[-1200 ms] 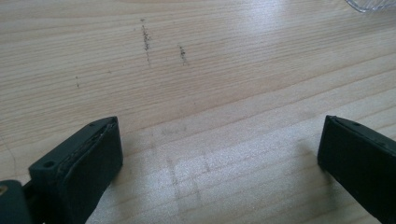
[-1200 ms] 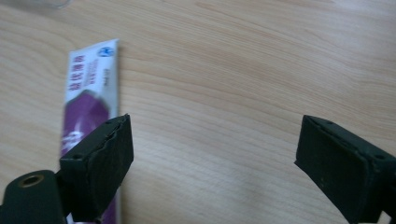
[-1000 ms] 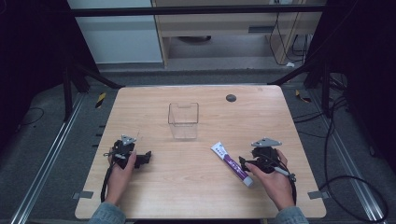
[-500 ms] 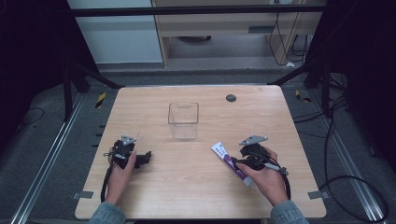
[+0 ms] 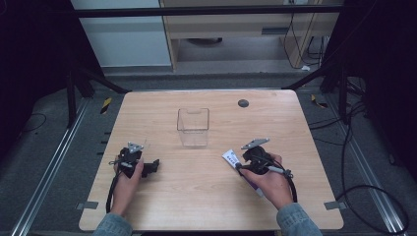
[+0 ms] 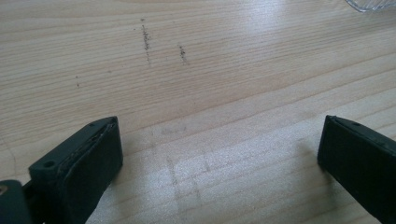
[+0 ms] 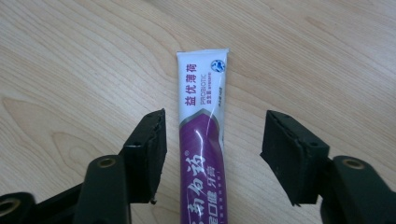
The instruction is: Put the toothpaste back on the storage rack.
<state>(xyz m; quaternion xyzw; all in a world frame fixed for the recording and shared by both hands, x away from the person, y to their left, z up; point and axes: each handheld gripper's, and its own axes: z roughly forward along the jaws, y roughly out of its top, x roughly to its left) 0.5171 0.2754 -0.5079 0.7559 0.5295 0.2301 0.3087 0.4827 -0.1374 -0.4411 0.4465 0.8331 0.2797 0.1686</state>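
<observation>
A purple and white toothpaste tube lies flat on the light wooden table, near its right side. The right hand-held gripper has come over the tube, and the tube sits between its two black jaws. The jaws have just been closing in on it, but there is a gap on each side, so they do not press on the tube yet. The left pad is just beside the tube and the right pad is a bit farther off. From above, the right hand-held gripper covers the middle of the tube, and the white end sticks out toward the clear plastic box. That box stands open and looks empty, in the middle of the table, well apart from the tube. The left hand-held gripper rests on the table at the left side. Its jaws are spread wide with only bare wood between them. I think the job is just starting. The tube is not picked up yet. The jaws must squeeze it first, then lift it, and maybe carry it to the clear box.
</observation>
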